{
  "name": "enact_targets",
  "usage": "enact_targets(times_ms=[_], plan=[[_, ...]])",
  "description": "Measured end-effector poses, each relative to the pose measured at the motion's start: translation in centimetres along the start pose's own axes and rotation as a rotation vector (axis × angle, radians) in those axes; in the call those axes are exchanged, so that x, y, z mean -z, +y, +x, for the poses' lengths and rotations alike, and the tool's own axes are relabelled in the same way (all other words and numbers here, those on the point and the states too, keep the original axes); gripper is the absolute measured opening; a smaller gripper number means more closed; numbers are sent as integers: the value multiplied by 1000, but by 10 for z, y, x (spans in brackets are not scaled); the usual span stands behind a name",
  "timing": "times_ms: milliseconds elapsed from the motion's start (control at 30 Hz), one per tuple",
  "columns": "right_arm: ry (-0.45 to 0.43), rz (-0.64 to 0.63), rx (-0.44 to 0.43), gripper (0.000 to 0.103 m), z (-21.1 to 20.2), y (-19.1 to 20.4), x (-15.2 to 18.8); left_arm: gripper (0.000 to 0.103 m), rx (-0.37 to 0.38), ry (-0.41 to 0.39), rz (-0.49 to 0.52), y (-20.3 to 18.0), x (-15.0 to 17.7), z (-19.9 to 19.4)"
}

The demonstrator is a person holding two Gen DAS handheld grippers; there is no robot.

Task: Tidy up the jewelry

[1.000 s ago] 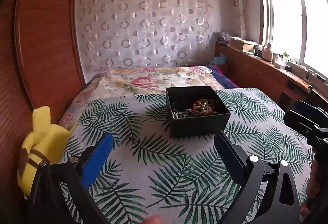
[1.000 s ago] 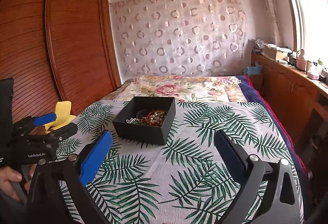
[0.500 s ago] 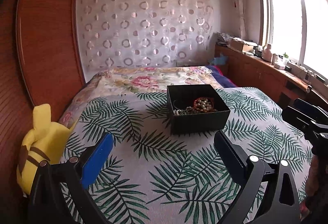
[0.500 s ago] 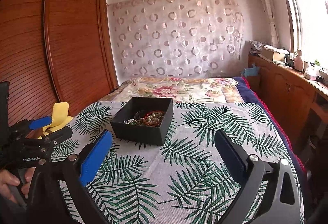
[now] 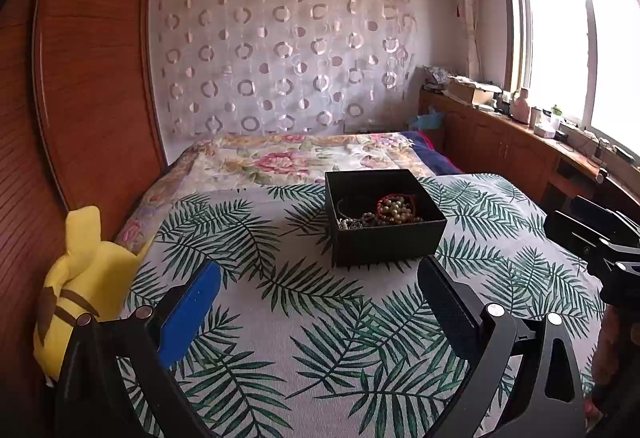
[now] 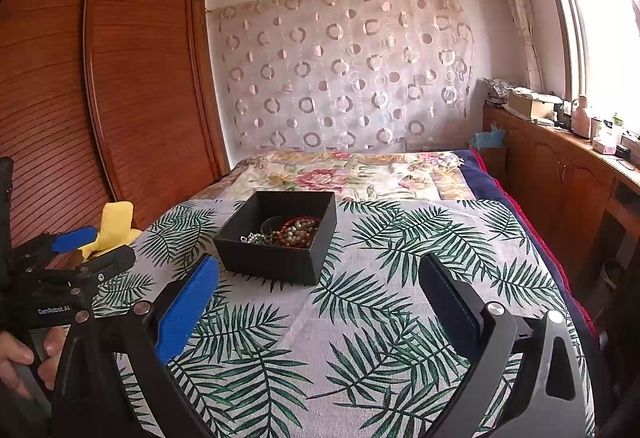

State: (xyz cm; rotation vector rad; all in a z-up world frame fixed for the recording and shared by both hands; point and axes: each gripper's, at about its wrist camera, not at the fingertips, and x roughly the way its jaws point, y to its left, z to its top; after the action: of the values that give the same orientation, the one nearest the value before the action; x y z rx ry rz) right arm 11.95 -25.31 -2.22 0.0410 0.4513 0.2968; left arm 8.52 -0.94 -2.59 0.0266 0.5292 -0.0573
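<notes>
On the bed, atop a palm-leaf cover [image 5: 304, 322], sits an open black box [image 5: 390, 244] holding a tangle of jewelry [image 5: 394, 211]: a red-rimmed loop of pale beads, some darker beads and a silvery chain, all heaped toward the box's nearer side. Both sets of tongs hang short of the box with nothing between them, the left tongs [image 5: 318, 304] spread wide and the right tongs [image 6: 318, 304] likewise spread. With the pieces already gathered in the box and none seen on the cover, this fits either a sorting about to draw them out or one that has put them in; I cannot settle which, so any reach would simply need a careful aim at one strand. How many pieces there are, and whether they are knotted together, is too small to tell. A yellow plush [image 5: 86, 274] lies at the bed's left edge.
</notes>
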Motion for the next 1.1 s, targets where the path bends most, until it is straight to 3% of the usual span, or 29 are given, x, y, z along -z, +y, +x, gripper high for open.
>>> enact_targets(times_ms=[1100], plan=[[-5,2,4,101,1,-1,0,95,-10,-42,-11,0,-8,-19]])
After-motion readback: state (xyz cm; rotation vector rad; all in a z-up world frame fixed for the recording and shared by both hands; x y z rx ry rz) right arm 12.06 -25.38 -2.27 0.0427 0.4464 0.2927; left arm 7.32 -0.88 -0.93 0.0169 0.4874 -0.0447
